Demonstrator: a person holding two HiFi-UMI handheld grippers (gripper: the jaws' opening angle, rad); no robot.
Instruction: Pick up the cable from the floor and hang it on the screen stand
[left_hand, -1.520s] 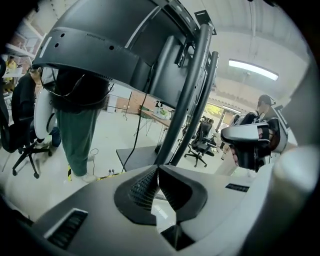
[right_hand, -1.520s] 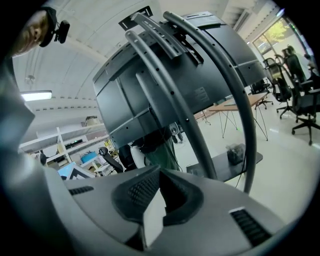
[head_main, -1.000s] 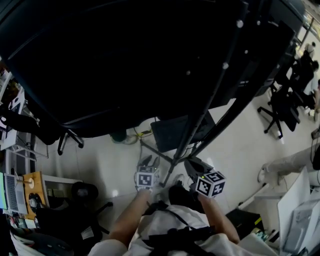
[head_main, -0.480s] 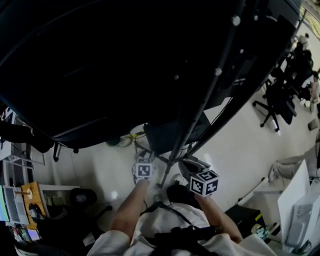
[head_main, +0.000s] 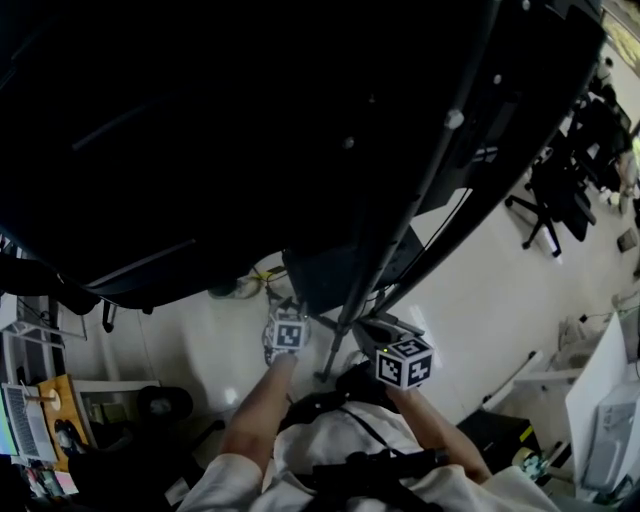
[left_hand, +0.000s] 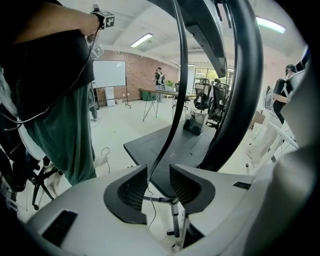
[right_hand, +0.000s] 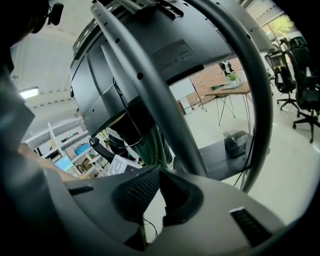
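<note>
The big dark screen (head_main: 200, 120) fills the top of the head view, on grey stand poles (head_main: 400, 235). My left gripper (left_hand: 159, 172) is held close to the stand. Its jaws stand apart, and a thin black cable (left_hand: 172, 122) runs up between them without the pads pressing on it. The cable curves upward beside a thick stand pole (left_hand: 245, 90). My right gripper (right_hand: 159, 171) is shut, its tips touching with nothing between them. It is just right of the left one, its marker cube (head_main: 405, 362) low by the stand's foot.
The stand's dark base shelf (left_hand: 170, 145) lies under the left jaws. A person in green (left_hand: 65, 135) stands at the left. Office chairs (head_main: 560, 190) are at the right, and a cluttered desk (head_main: 40, 400) is at the lower left. Thin wires trail on the pale floor.
Both grippers have drifted slightly up and left in the head view, nearer the stand's foot. The screen now covers more of that view.
</note>
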